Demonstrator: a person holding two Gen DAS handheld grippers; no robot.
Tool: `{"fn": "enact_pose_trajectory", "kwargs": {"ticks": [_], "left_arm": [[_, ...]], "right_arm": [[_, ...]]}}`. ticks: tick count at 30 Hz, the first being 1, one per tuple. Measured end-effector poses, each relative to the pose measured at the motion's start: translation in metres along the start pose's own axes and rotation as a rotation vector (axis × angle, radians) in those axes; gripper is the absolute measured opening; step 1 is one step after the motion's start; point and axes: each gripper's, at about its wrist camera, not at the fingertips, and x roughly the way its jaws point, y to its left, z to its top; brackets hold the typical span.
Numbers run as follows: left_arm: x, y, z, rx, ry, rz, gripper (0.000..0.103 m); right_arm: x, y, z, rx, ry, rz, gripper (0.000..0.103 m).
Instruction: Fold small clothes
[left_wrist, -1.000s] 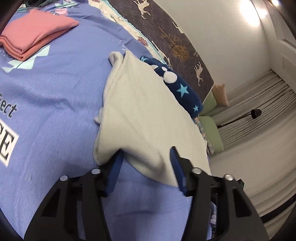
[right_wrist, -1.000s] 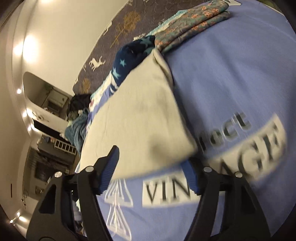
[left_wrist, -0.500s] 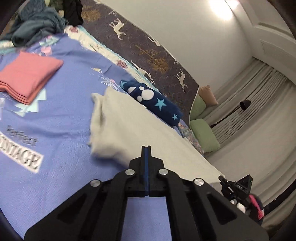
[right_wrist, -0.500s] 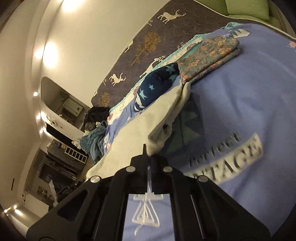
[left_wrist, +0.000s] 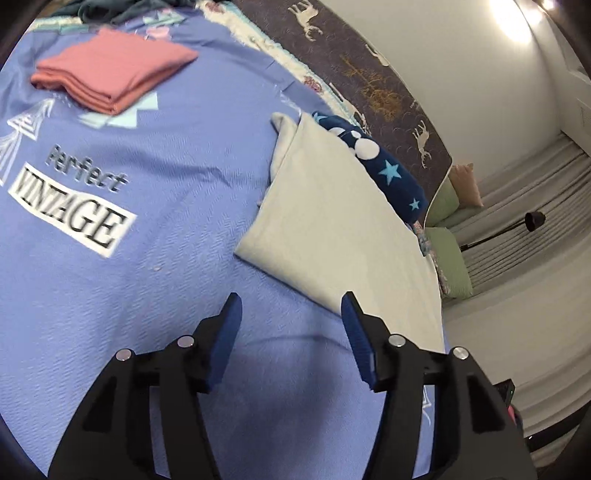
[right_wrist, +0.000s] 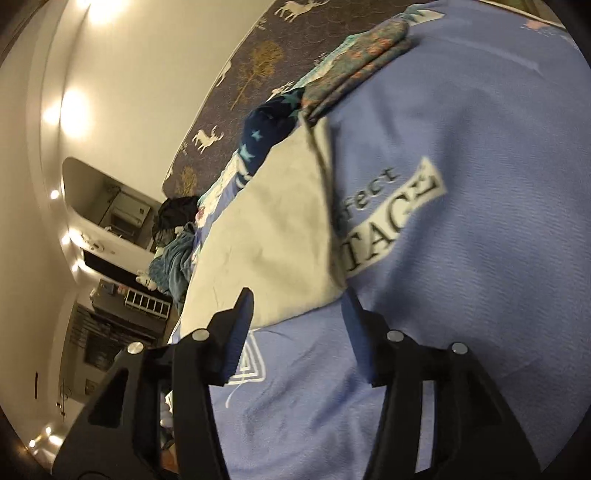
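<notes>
Both tools, left (left_wrist: 290, 314) and right (right_wrist: 297, 310), have released the cream cloth (left_wrist: 332, 236).

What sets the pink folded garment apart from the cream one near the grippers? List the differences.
The pink folded garment is a thick stack of several layers; the cream folded cloth looks flatter and spreads wider. The pink one lies alone on the far part of the blue bedspread; the cream one lies close ahead of the open left hand-held gripper, against a navy star-print garment. Both rest on the bedspread, held by neither gripper.
</notes>
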Motion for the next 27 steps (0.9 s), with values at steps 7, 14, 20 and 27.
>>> {"fn": "enact_pose_trajectory", "kwargs": {"ticks": [7, 14, 20, 27], "left_arm": [[0.029, 0.012, 0.029, -0.087, -0.059, -0.089, 0.025], [-0.002, -0.016, 0.035, -0.052, -0.113, -0.206, 0.003], [-0.061, -0.046, 0.004, 0.127, -0.085, -0.097, 0.004], [-0.099, -0.038, -0.02, 0.18, -0.25, 0.277, 0.01]], "right_arm": [[0.056, 0.002, 0.009, 0.049, 0.072, -0.007, 0.056], [0.048, 0.023, 0.027, 0.045, -0.023, 0.044, 0.006], [-0.013, 0.044, 0.011, -0.071, -0.016, 0.024, 0.005], [-0.032, -0.005, -0.021, -0.017, 0.03, -0.124, 0.007]]}}
